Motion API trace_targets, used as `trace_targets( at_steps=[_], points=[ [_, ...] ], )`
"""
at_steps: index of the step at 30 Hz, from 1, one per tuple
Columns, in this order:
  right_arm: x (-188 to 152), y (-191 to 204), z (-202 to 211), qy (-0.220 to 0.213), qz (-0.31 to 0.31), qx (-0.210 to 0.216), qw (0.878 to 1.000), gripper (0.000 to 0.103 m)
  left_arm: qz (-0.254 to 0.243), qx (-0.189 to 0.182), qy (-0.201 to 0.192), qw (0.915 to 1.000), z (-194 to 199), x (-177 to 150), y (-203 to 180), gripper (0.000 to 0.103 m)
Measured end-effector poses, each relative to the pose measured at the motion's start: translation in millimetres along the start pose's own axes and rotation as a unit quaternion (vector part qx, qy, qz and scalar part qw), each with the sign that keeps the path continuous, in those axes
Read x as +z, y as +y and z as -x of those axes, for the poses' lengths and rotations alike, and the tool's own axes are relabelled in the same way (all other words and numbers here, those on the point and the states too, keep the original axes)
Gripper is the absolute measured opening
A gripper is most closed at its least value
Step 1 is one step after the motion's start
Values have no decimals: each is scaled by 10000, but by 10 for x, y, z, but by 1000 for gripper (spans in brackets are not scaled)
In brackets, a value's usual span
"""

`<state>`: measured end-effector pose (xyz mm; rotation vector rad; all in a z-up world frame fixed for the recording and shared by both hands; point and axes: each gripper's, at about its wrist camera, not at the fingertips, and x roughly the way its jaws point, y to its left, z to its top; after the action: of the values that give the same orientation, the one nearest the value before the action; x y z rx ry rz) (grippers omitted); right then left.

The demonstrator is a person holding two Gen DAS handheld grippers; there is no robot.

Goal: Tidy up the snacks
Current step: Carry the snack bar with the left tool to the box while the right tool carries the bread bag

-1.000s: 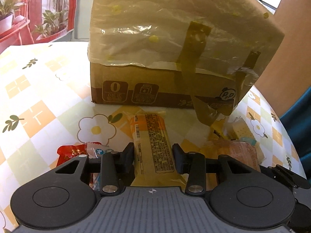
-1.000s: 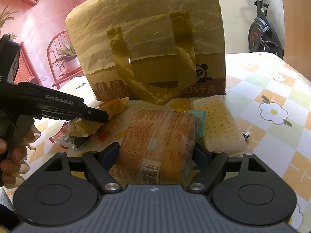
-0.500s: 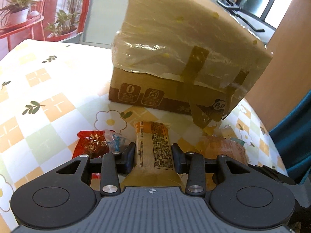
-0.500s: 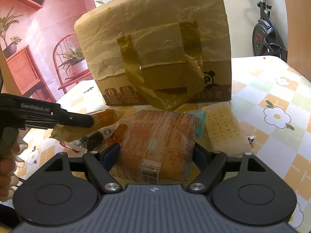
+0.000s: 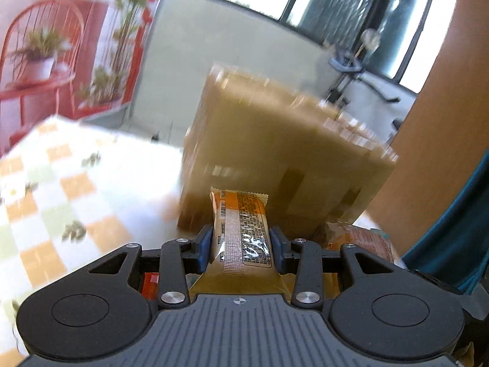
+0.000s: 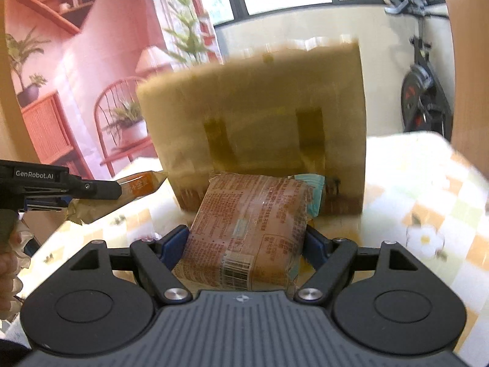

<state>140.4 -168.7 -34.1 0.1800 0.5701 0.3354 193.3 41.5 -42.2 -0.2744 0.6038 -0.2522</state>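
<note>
Pinching a slim orange snack bar (image 5: 241, 229) across its width, left gripper (image 5: 241, 243) with both blue pads pressed against the wrapper's sides, bar pointing forward and clear of the table. Clamped the same way in the right gripper (image 6: 246, 238): a broad brown snack pack (image 6: 250, 229), jaws spread wide only because the pack is wide, pads snug on both edges. Gripped at the sides, probably so that each packet stays level and label-up while carried toward the box.

Directly ahead of both grippers, a tall cardboard box (image 6: 253, 116) draped in yellowish plastic film with two darker tape strips down its front; motion blur too heavy to tell whether the top is open. Tucked just behind the brown pack, a teal packet (image 6: 314, 189) by the box's foot. Seen from the right wrist view, the left gripper at far left, bar jutting toward the box's corner, a hand (image 6: 9, 263) on its handle.

Below, a table with a checked, flowered cloth (image 5: 61, 189); a red packet (image 5: 149, 284) visible under the left gripper's linkage. Box wall itself the main obstacle: needing to be cleared from above. Beyond, an exercise bike (image 6: 424, 85), windows, red chair with potted plants (image 5: 39, 49).
</note>
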Motion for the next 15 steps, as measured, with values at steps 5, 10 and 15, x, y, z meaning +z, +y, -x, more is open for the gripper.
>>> trace_targets(
  at_steps=[5,10,15],
  points=[
    [350,63,154,-480,117,170,9986,80,-179,-273,-486,9983,142,274,-186,41],
    [730,102,270,-935,262,289,9949,80,-491,-398,-931,9936,145,570,-397,41],
    [1111,56,241,-1237,331,315,9913,80,-639,-417,-1147,9905,-101,937,-526,41]
  ],
)
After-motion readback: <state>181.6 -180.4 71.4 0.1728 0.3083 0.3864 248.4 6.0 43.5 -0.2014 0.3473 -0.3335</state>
